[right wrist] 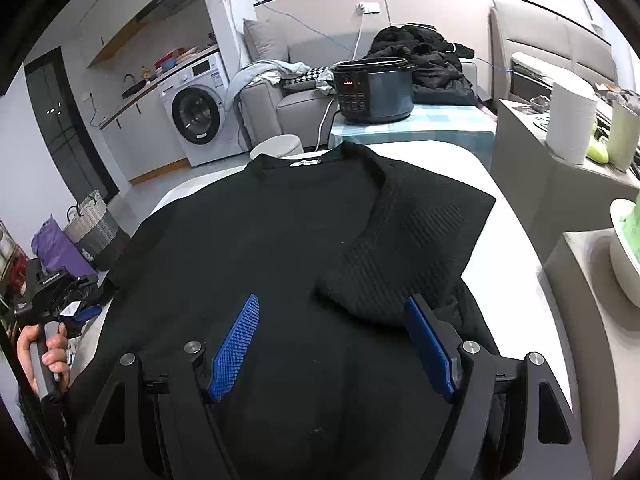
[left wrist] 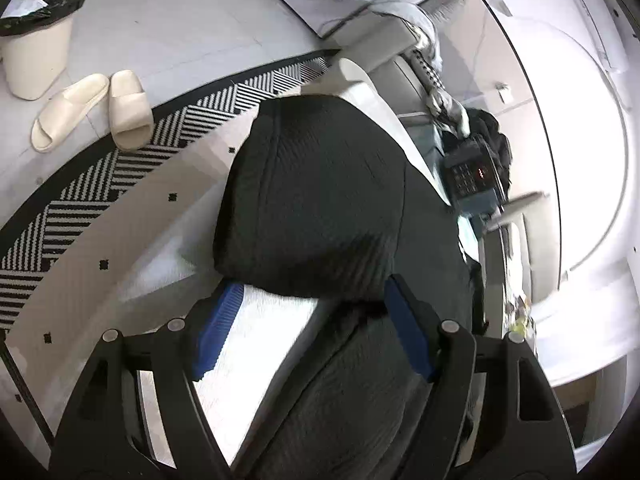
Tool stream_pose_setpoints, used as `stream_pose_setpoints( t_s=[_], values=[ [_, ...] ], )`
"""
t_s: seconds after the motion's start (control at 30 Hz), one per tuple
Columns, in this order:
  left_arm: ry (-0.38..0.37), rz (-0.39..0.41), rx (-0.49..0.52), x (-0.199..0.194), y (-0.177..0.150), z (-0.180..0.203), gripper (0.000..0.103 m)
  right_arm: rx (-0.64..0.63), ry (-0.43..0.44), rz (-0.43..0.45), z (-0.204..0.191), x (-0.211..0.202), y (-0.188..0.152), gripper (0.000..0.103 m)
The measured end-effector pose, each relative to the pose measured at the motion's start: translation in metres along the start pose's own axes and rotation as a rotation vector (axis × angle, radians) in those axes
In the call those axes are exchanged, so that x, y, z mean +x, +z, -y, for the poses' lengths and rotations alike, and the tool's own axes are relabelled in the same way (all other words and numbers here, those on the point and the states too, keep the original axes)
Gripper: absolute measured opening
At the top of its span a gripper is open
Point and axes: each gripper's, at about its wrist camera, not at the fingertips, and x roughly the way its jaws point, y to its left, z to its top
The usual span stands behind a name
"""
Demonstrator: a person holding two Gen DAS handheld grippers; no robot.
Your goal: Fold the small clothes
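Two blue pads of the left gripper (left wrist: 312, 328) stand spread in the left wrist view, low in the frame, with a part of the black garment (left wrist: 320, 192) and some white table (left wrist: 264, 320) between them. The pads do not seem to press on the cloth, so I judge that nothing is pinched. To fold well, this gripper should take only the top layer at the edge and carry it flat across, without dragging the layer below. At the upper left of the frame stands a cream bin (left wrist: 36, 56) with a black liner; a white paper lies inside it.

In the right wrist view the right gripper (right wrist: 332, 344) is also spread, above the lower middle of the garment (right wrist: 240, 240), and holds nothing. The garment lies flat on the table (right wrist: 512, 264), collar toward the top of the frame, with its right sleeve already folded inward. The other side is still to fold, I think. At the top centre a dark cooker pot (right wrist: 376, 88) stands on a checked cloth; its inside is not visible. At the left a woven basket (right wrist: 90, 224) stands; its contents I cannot tell.
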Motion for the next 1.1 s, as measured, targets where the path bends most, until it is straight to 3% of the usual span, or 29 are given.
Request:
stream_pose_setpoints(
  t_s=[0.07,0.13,0.17,0.2,0.33,0.5,0.57,0.63,0.7,0.73,0.77,0.87,0.97,1.0,1.03,1.1],
  values=[
    [0.063,0.032,-0.012,0.007,0.006,0.003,0.057,0.008,0.001,0.0,0.002,0.0,-0.002,0.076],
    [0.129,0.047,-0.022,0.016,0.013,0.009,0.016,0.011,0.003,-0.009,0.004,0.001,-0.004,0.076],
    [0.153,0.046,-0.031,0.023,0.015,0.008,0.005,0.012,0.003,-0.012,0.005,0.001,-0.005,0.076],
    [0.167,0.052,-0.03,0.025,0.017,0.009,0.002,0.013,0.003,-0.014,0.007,0.001,-0.007,0.076],
    [0.192,0.166,0.125,0.014,0.023,0.043,0.002,0.014,-0.017,-0.021,0.015,0.001,-0.012,0.076],
    [0.116,0.301,0.487,-0.007,0.012,0.152,0.002,0.033,-0.035,-0.018,0.028,-0.005,-0.015,0.076],
    [0.044,0.245,0.701,0.005,-0.015,0.208,0.002,0.046,-0.044,-0.012,0.033,-0.008,-0.015,0.076],
    [-0.017,0.075,0.862,0.036,-0.052,0.242,0.004,0.054,-0.048,-0.008,0.037,-0.011,-0.016,0.076],
    [-0.009,-0.069,0.951,0.071,-0.086,0.253,0.008,0.068,-0.052,-0.004,0.041,-0.013,-0.016,0.076],
    [0.026,-0.142,0.976,0.089,-0.102,0.25,0.016,0.076,-0.052,-0.003,0.044,-0.014,-0.017,0.076],
    [0.053,-0.198,0.974,0.1,-0.11,0.244,0.018,0.087,-0.056,-0.003,0.047,-0.014,-0.018,0.076],
    [0.02,-0.245,0.911,0.099,-0.113,0.216,0.019,0.092,-0.059,-0.012,0.052,-0.016,-0.022,0.076],
    [0.039,-0.178,0.861,0.077,-0.091,0.194,0.04,0.09,-0.065,-0.022,0.056,-0.015,-0.024,0.076],
    [0.046,-0.135,0.841,0.068,-0.082,0.186,0.054,0.094,-0.065,-0.023,0.058,-0.015,-0.025,0.076],
    [0.059,-0.092,0.819,0.059,-0.072,0.178,0.06,0.098,-0.064,-0.024,0.059,-0.014,-0.025,0.076],
    [0.068,-0.056,0.786,0.052,-0.055,0.167,0.06,0.106,-0.065,-0.027,0.062,-0.013,-0.026,0.076]
  ],
)
